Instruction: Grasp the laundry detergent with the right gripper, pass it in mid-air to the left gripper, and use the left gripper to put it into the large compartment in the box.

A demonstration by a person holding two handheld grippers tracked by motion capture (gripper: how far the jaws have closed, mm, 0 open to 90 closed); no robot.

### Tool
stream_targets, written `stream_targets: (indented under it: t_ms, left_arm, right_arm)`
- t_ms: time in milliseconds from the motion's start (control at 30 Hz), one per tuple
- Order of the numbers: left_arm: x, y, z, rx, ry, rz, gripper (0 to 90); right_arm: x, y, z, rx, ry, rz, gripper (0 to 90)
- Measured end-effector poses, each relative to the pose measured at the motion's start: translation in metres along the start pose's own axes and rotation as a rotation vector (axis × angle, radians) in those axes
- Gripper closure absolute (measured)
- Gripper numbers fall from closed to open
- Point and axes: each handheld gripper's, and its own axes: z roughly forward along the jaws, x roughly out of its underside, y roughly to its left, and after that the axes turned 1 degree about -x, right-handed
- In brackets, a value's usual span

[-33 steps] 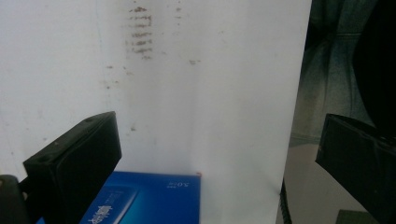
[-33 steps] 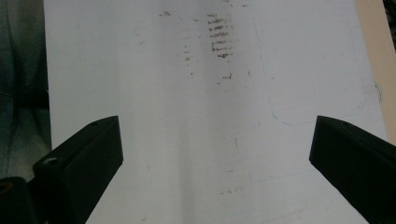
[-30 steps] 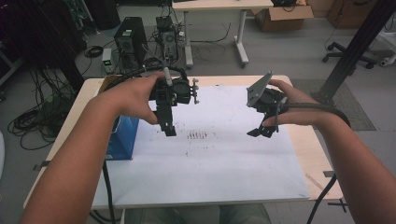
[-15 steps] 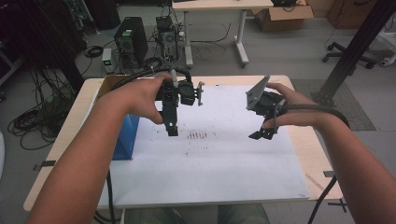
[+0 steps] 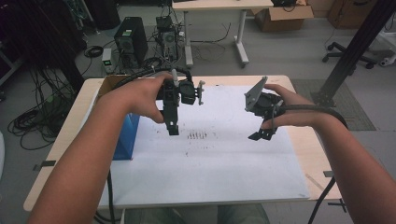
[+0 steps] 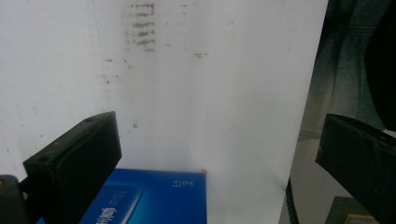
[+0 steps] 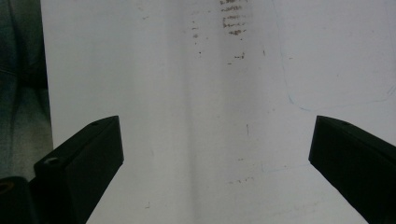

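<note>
A white sheet (image 5: 219, 163) covers most of a wooden table (image 5: 70, 149), with a patch of dark smudges (image 5: 197, 136) near its middle. My left gripper (image 5: 173, 128) hangs above the sheet just left of the smudges, pointing down. In the left gripper view its jaws (image 6: 217, 140) stand wide apart with nothing between them, over a blue box (image 6: 149, 200). That blue box (image 5: 126, 137) lies at the sheet's left edge. My right gripper (image 5: 261, 135) hovers right of the smudges, and it too (image 7: 212, 135) is open and empty above the sheet.
A brown cardboard box (image 5: 108, 83) sits at the table's back left corner behind my left hand. Beyond the table are a computer tower (image 5: 130, 39), floor cables (image 5: 32, 121), another desk (image 5: 212, 7) and a black post (image 5: 355, 51). Cables trail from both grippers off the front edge.
My left hand has shifted slightly right and toward me, turning the gripper so more of the blue box shows. The right gripper has stayed almost still.
</note>
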Motion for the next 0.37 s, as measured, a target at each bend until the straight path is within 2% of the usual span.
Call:
stream_targets:
  t_ms: [367]
  left_arm:
    - [-0.0009, 0.0031, 0.0017, 0.001, -0.005, 0.003, 0.2]
  right_arm:
    - [-0.0033, -0.0021, 0.0015, -0.003, -0.002, -0.010, 3.1]
